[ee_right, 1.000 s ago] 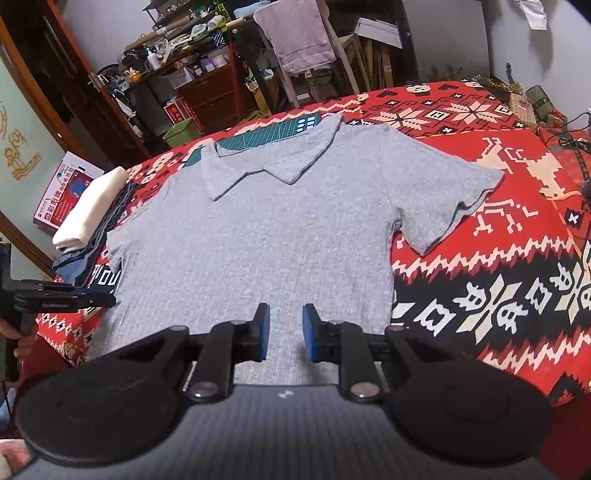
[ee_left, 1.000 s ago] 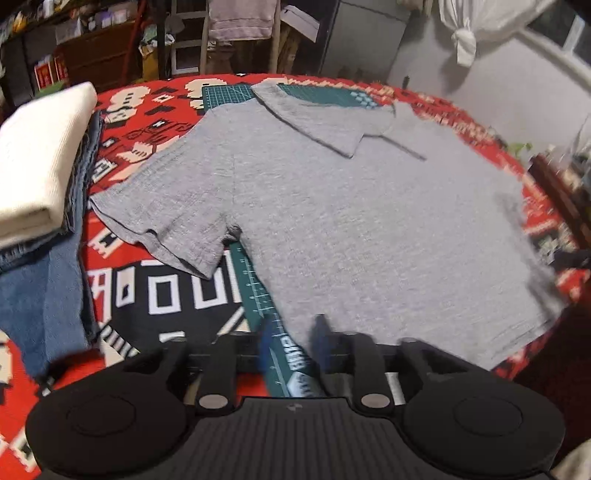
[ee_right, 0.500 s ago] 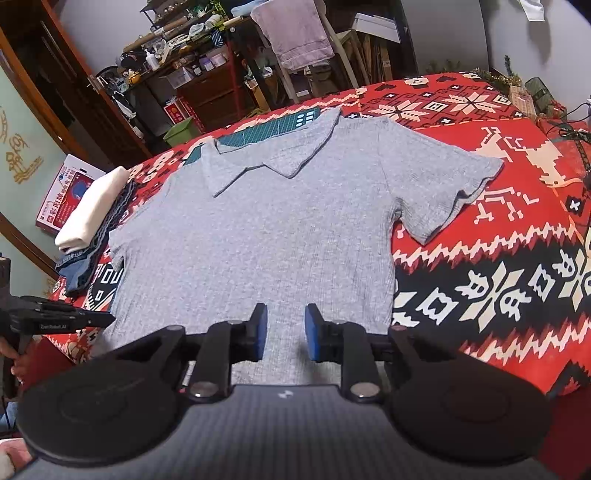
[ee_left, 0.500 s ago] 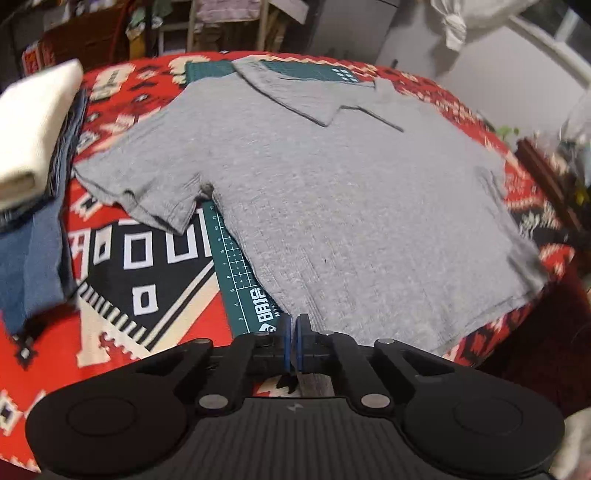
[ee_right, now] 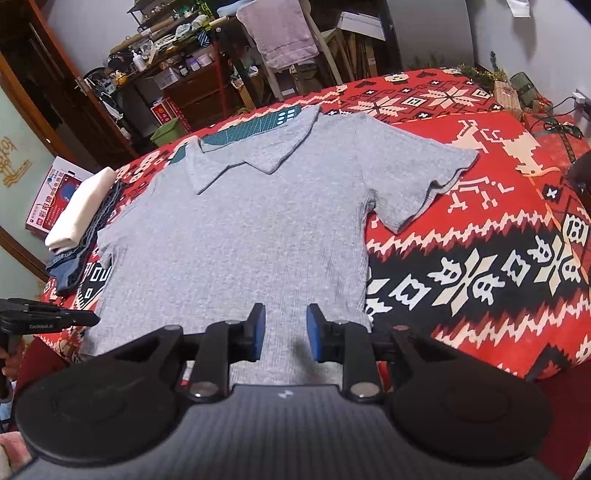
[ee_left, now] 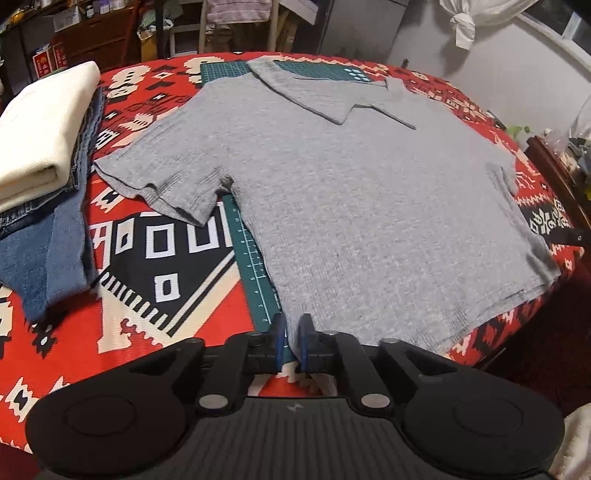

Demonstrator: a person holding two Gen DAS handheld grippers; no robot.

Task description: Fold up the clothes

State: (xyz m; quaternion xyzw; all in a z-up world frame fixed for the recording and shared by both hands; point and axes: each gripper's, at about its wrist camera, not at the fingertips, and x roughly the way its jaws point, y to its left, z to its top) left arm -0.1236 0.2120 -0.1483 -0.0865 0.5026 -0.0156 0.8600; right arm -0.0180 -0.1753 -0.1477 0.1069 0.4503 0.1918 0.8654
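A grey ribbed polo shirt [ee_left: 362, 192] lies flat, collar at the far side, on a green cutting mat [ee_left: 255, 273] over a red patterned tablecloth [ee_left: 155, 288]. My left gripper [ee_left: 291, 343] is shut on the shirt's near left hem corner, with grey fabric pinched between the blue pads. In the right wrist view the same shirt [ee_right: 243, 236] spreads out ahead. My right gripper [ee_right: 284, 332] stands open above the near hem, right of the middle, with nothing between its pads. The left gripper [ee_right: 48, 319] shows there at the far left edge.
A stack of folded clothes [ee_left: 40, 122], cream on top of blue denim, sits left of the shirt. Red tablecloth [ee_right: 480, 229] lies bare to the right of the shirt. Shelves, a chair with a towel [ee_right: 284, 33] and boxes stand beyond the table.
The left gripper went from open to shut on the shirt's near left hem corner. The right gripper stayed open and sank slightly toward the hem.
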